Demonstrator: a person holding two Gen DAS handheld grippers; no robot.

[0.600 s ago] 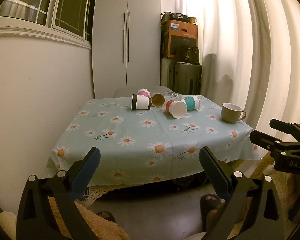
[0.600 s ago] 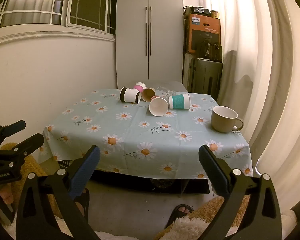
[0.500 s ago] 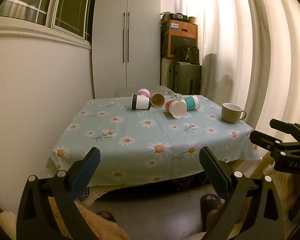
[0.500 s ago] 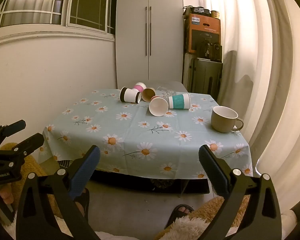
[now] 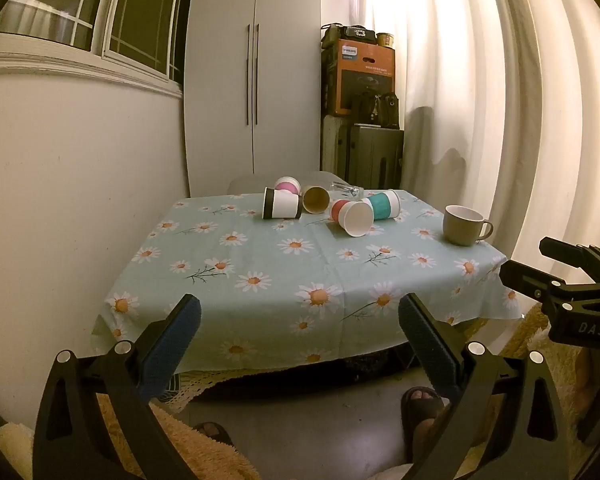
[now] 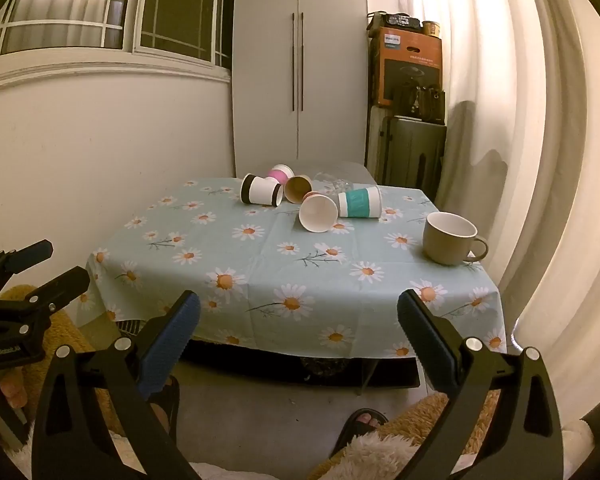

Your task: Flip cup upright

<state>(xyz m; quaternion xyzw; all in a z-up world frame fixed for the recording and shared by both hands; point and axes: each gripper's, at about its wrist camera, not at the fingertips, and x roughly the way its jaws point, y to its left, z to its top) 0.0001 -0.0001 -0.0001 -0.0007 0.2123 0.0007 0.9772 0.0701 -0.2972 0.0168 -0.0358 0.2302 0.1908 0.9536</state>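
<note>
Several paper cups lie on their sides at the far end of a daisy tablecloth (image 5: 300, 276): a black-and-white one (image 5: 281, 203), a pink one (image 5: 287, 184), a brown one (image 5: 315, 199), a red one with its mouth toward me (image 5: 353, 217) and a teal-banded one (image 5: 383, 204). They also show in the right wrist view, the red cup (image 6: 319, 213) nearest. My left gripper (image 5: 299, 320) and right gripper (image 6: 298, 318) are both open and empty, held before the table's near edge, far from the cups.
A beige mug (image 5: 463, 225) stands upright at the table's right side. A wall runs along the left, curtains (image 5: 500, 100) along the right. A white wardrobe (image 5: 252, 80) and stacked boxes (image 5: 360, 76) stand behind. Feet in sandals (image 5: 420, 404) are on the floor below.
</note>
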